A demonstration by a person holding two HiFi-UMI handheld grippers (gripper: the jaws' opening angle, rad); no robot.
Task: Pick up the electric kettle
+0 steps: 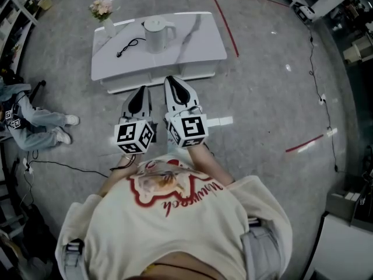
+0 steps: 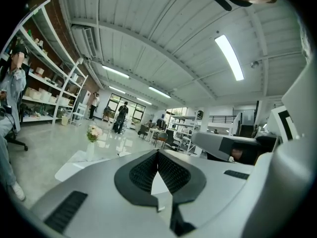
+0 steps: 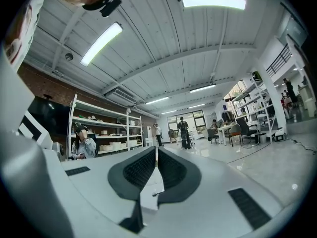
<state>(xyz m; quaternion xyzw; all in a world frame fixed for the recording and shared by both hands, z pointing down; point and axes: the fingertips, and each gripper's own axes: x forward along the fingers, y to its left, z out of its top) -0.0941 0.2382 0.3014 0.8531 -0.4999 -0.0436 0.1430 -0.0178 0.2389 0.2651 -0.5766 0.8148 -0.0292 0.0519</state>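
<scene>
I hold both grippers out level ahead of my chest, side by side and close together, the right gripper reaching slightly further forward than the left gripper. Each gripper's jaws are closed tip to tip, with nothing between them.

Glossy grey floor, red tape lines, white shelving, strip lights

I am in a big open lab hall with office corners: polished grey concrete floor marked with red tape lines, white metal storage shelves, long ceiling strip lights, desks and chairs.
</scene>
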